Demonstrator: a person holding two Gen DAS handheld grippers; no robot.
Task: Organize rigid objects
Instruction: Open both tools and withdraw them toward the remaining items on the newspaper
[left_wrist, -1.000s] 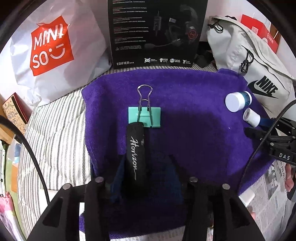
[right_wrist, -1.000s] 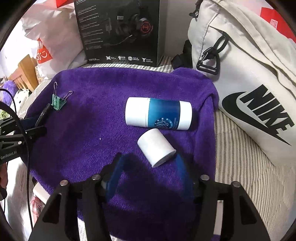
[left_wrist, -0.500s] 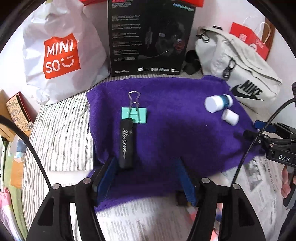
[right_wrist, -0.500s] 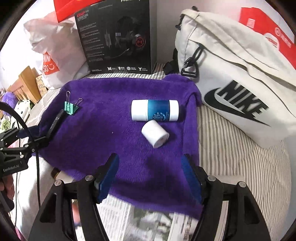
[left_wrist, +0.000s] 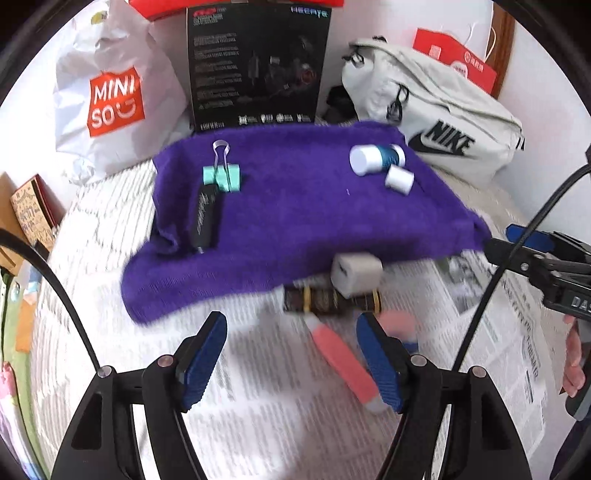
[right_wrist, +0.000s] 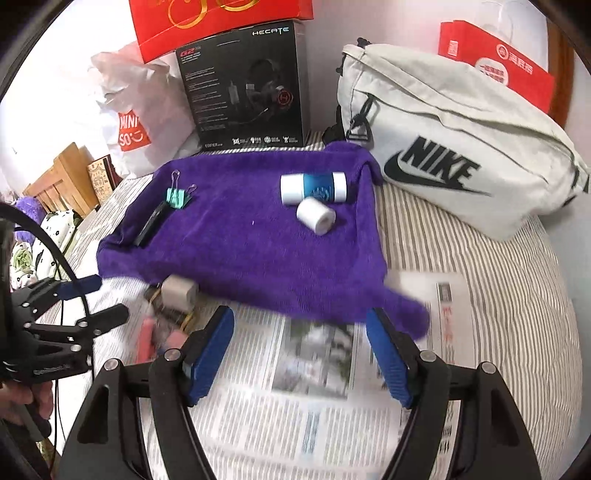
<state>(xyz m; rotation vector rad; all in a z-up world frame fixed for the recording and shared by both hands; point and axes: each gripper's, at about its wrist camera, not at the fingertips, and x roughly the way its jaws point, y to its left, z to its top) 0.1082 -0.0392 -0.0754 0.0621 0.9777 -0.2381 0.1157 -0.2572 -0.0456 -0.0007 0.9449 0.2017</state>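
Newspaper (right_wrist: 317, 417) is spread over the striped bedding in front of a purple towel (left_wrist: 295, 221), and both grippers are held above it with nothing between their blue pads. The left gripper (left_wrist: 291, 354) is seen with its jaws opening and empty; the right gripper (right_wrist: 299, 350) is likewise opening and grasps nothing.

On the towel's left part a teal binder clip (left_wrist: 221, 177) is laid, touching the top end of a black stick-shaped item (left_wrist: 205, 218) with white script. Towards the towel's right far corner a blue-and-white bottle (left_wrist: 375, 157) is laid on its side, with a small white cylinder (left_wrist: 399, 179) just beside it.

At the towel's near edge, on the newspaper, a white charger cube (left_wrist: 354, 275) is seen resting against a dark tube with gold bands (left_wrist: 328, 301). A pink tube (left_wrist: 343, 363), blurred, is found just in front of these, near the left gripper's right pad.
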